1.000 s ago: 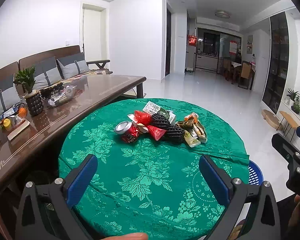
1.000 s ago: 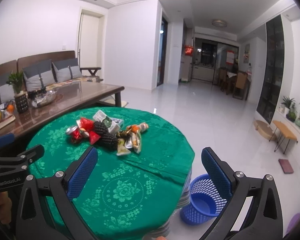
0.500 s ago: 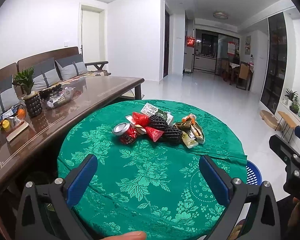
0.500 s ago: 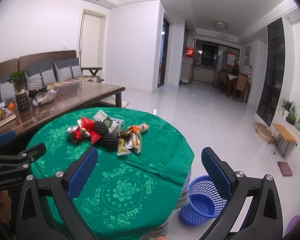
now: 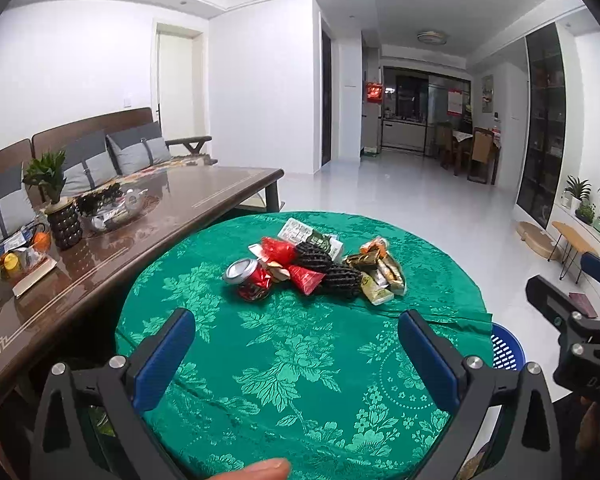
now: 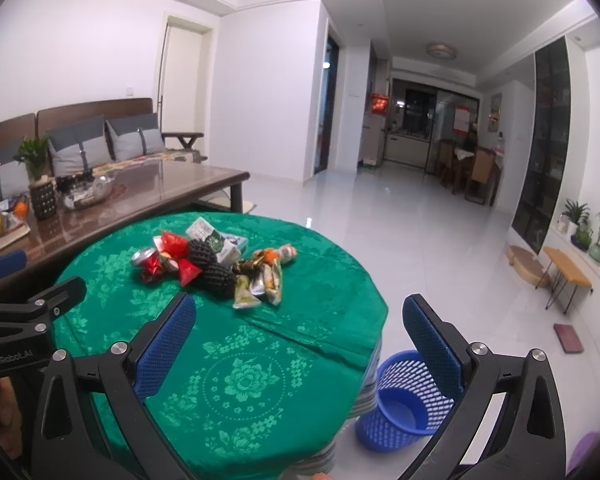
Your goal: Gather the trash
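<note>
A heap of trash lies on the round green table [image 5: 300,360]: a crushed red can [image 5: 250,278], red wrappers [image 5: 278,250], two black foam nets [image 5: 328,268], a white-green carton [image 5: 312,236] and several snack wrappers [image 5: 380,276]. The heap also shows in the right wrist view [image 6: 216,264]. My left gripper [image 5: 300,344] is open and empty, short of the heap. My right gripper [image 6: 300,332] is open and empty over the table's near right edge. A blue mesh bin [image 6: 404,400] stands on the floor by the table's right side.
A long brown table [image 5: 100,248] with a potted plant, a fruit bowl and clutter stands to the left, with a sofa behind it. White tiled floor [image 6: 420,240] stretches right and back. Small wooden stools and plants stand at the right wall.
Both grippers have drifted slightly, so the heap sits a little lower and closer in the views. Nothing on the table has moved. Both stay open.
</note>
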`<state>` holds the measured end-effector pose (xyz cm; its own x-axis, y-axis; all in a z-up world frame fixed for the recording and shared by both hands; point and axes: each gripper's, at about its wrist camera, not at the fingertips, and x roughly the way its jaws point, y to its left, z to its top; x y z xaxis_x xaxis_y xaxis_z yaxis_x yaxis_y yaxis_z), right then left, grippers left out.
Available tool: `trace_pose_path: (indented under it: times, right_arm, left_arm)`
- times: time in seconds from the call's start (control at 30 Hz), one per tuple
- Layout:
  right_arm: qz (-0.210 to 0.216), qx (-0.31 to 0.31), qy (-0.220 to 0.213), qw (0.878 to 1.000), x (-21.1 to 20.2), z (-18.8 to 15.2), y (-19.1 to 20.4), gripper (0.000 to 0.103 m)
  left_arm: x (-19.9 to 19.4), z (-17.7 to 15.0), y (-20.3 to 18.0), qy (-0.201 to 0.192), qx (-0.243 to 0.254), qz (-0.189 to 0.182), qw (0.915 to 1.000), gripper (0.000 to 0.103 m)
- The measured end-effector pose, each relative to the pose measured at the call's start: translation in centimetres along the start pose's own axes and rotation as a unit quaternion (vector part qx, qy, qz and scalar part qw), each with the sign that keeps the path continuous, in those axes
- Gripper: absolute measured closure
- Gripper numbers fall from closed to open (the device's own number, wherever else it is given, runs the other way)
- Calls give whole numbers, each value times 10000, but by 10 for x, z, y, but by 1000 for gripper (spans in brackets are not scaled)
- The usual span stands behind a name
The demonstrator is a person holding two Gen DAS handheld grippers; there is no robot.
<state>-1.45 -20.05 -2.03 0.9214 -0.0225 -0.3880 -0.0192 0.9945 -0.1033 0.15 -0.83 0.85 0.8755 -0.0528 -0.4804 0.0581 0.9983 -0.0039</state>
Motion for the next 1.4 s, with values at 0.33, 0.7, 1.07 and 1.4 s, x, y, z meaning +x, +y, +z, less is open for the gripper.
trace_pose_path:
  times: [0.33,0.7,1.07,1.4]
  right_arm:
    - [-15,21,42,10000,6,-2,1,0]
    - [27,57,112,9999,16,-6,-1,0]
    - [48,-14,134,9999,31,-13,0,0]
    - [469,-186,579,9970,94,-39,8,0]
  left_arm:
    - [7,-7,-3,112,69,-75,9999,0]
    - [11,-13,-2,133,-101,-351,9992,0]
    - [44,-32,28,501,-409,-387,9972,0]
    - [108,-34,59,902,-520,-332,9940,0]
